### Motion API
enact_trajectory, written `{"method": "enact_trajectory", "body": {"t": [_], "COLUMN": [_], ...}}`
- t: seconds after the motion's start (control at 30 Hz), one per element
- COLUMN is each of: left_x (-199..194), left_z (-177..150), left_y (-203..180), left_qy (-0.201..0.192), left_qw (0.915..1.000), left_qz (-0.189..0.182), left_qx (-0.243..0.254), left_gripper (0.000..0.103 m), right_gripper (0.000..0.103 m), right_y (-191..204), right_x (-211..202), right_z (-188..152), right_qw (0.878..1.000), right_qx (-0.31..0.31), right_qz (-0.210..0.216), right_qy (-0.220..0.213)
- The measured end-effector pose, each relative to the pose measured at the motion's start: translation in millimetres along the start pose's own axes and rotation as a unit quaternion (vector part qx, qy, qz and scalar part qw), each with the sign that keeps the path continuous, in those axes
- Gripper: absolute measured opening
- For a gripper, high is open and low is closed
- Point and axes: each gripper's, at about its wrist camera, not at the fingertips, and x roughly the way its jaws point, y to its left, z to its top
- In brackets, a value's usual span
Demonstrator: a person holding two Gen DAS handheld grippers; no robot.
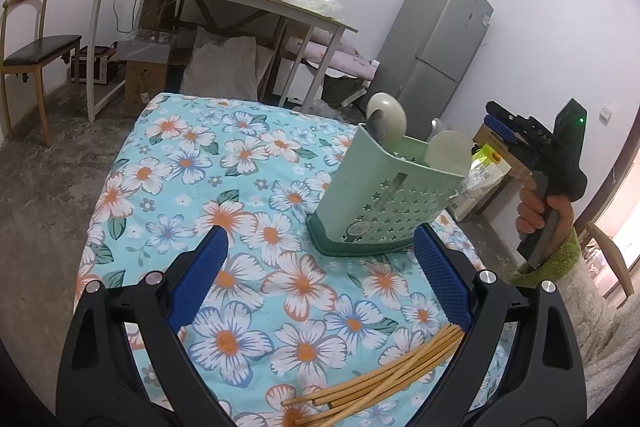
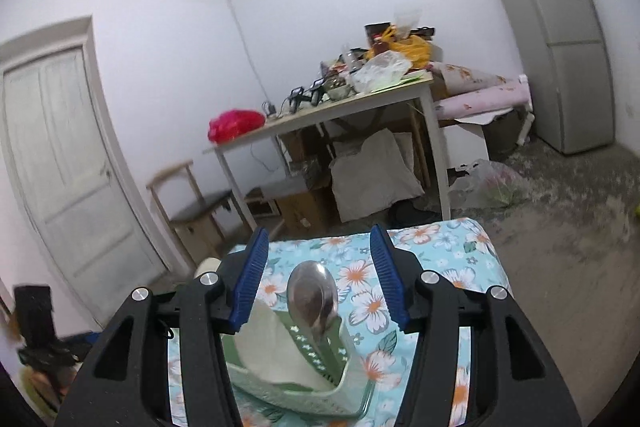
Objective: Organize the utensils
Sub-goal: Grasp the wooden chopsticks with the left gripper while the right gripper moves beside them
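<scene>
Two tongs gaping: right (image 2: 318, 277) above holder's (image 2: 296, 383) spoon (image 2: 312, 297), left (image 1: 320, 267) empty.

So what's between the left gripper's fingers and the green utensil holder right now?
Only bare floral cloth, as the left wrist view shows. The left gripper is open and empty, the green utensil holder stands just ahead, and the chopsticks lie nearer, under its right finger.

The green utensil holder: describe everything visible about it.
The green utensil holder is pale green plastic, its walls pierced with star-shaped holes, on a darker green base. It stands on the floral cloth, with a metal spoon and pale round-ended utensils upright inside. Neither hand-held gripper touches it.
</scene>
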Motion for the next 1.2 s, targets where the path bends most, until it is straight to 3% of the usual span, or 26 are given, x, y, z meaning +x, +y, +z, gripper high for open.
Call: {"method": "enact_trajectory", "body": {"t": [0.2, 0.3, 0.5, 0.67, 0.77, 0.83, 1.0, 1.2], "left_x": [-2, -2, -3, 0, 0, 2, 18, 37], "left_z": [-5, -11, -34, -60, -75, -84, -91, -91], "left_y": [-5, -7, -9, -11, -14, -17, -38, -81], "left_qy": [0.003, 0.016, 0.052, 0.095, 0.104, 0.105, 0.129, 0.14], "left_qw": [0.9996, 0.999, 0.9967, 0.9928, 0.992, 0.9918, 0.9852, 0.9678], "left_qz": [-0.025, -0.036, -0.038, -0.043, -0.031, -0.021, -0.037, -0.041], "left_qx": [0.01, 0.022, 0.05, 0.058, 0.064, 0.071, 0.107, 0.205], "left_gripper": [0.09, 0.09, 0.09, 0.09, 0.09, 0.09, 0.09, 0.09], "right_gripper": [0.052, 0.056, 0.061, 0.061, 0.061, 0.065, 0.078, 0.078], "right_y": [11, 26, 56, 69, 83, 86, 93, 97], "right_x": [-45, -69, -97, -92, -84, -80, -78, -89], "right_z": [-24, -51, -132, -203, -228, -239, -246, -235], "right_qw": [0.999, 0.997, 0.983, 0.956, 0.944, 0.94, 0.944, 0.949], "right_qx": [0.037, 0.054, 0.08, 0.138, 0.138, 0.139, 0.137, 0.134], "right_qz": [-0.023, -0.046, -0.106, -0.112, -0.124, -0.125, -0.122, -0.141], "right_qy": [0.006, 0.032, 0.13, 0.234, 0.274, 0.285, 0.273, 0.249]}}
